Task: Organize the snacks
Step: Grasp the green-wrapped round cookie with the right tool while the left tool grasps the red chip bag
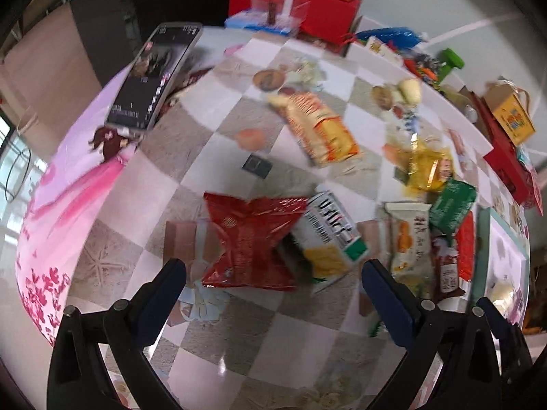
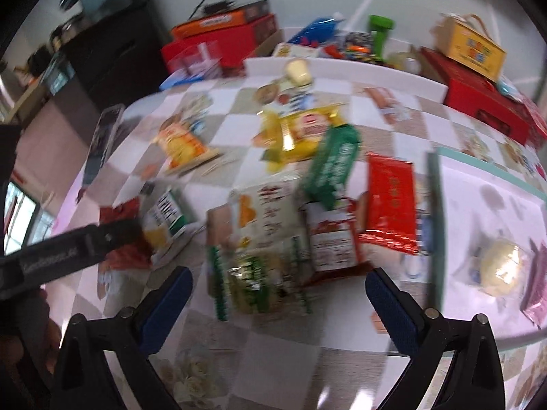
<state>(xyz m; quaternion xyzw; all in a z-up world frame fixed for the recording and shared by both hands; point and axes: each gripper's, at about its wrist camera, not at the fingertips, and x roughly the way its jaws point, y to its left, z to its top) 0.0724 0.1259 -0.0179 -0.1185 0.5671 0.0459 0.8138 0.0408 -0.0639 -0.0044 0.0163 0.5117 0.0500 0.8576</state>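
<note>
Here, in the left wrist view, the left tongs (image 1: pixel 273 273) stand wide open with nothing between the blue pads, hanging above a crinkly red foil bag (image 1: pixel 251 239) that lies on the checkered tabletop (image 1: pixel 212 157). Just beside the bag and touching it lies a white and yellow carton (image 1: pixel 328 239), stiff and flat-sided; further off lies an orange-yellow biscuit pack (image 1: pixel 318 126), long and glossy. A phone (image 1: pixel 154 75) rests near the pink edge of the cloth. The picture is smeared, so fine print is unreadable. The risk, as I judge it: the puffy bag is slick and air-filled, and a pinch at its middle could let it squirt out or nudge the carton aside.

In the right wrist view, the right tongs (image 2: pixel 278 290) also gape empty, above a clear green-striped packet (image 2: pixel 256 273) with pale contents, soft and shiny. Close by are a red and white pack (image 2: pixel 331 235), a flat red sachet (image 2: pixel 389 201), a green pouch (image 2: pixel 335 164) leaning across the others, and a yellow wrapper (image 2: pixel 297 133) behind. The snacks overlap in a loose heap, so closing there could catch two wrappers at once or drag a neighbour. A pale tray (image 2: pixel 478 205) to the right holds a round cream sweet (image 2: pixel 499 266); whether it is the sorting place I cannot tell.
</note>
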